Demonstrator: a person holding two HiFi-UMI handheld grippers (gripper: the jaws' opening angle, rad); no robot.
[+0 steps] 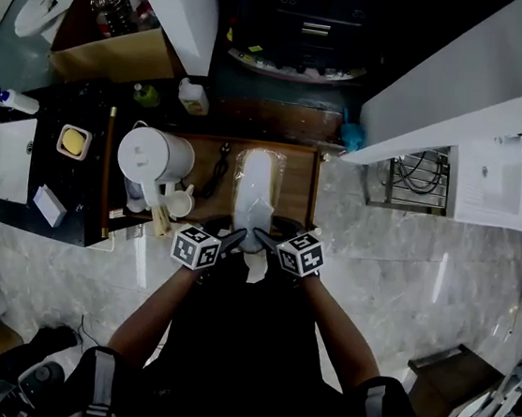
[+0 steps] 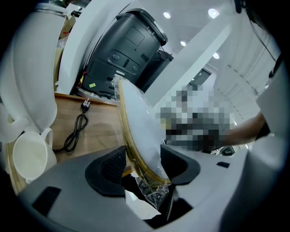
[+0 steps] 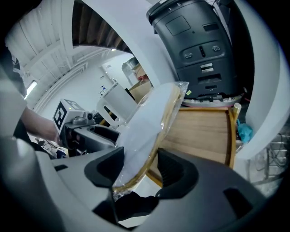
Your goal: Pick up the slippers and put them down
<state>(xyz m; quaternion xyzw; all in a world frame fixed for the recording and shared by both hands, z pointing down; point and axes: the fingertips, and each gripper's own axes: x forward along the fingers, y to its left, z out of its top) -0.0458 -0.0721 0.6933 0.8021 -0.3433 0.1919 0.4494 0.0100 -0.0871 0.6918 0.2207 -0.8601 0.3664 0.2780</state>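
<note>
A wooden desk [image 1: 304,184] with a raised rim is shown from above in a cluttered room, bordered by a pale marbled floor [image 1: 406,258] and a dark side desk [image 1: 88,191]. A black machine [image 3: 199,45] is seen at the wooden desk's far end.

One pack of slippers [image 1: 256,188], white and sealed in clear wrap, is held over the middle of the wooden desk, its near end at the front rim. Whether its far end rests on the wood cannot be told. The number of slippers inside the wrap cannot be counted.

Two tools are in use. The left tool [image 1: 234,239] is clamped on the pack's near end, with the yellow-edged sole pinched between the dark pads [image 2: 106,167]. The right tool [image 1: 264,241] is clamped on the same end from the other side, just beside the left one.

One white kettle [image 1: 154,154], one white cup [image 1: 179,204] and one black power cord [image 1: 216,177] are counted on the wood to the left of the pack.
</note>
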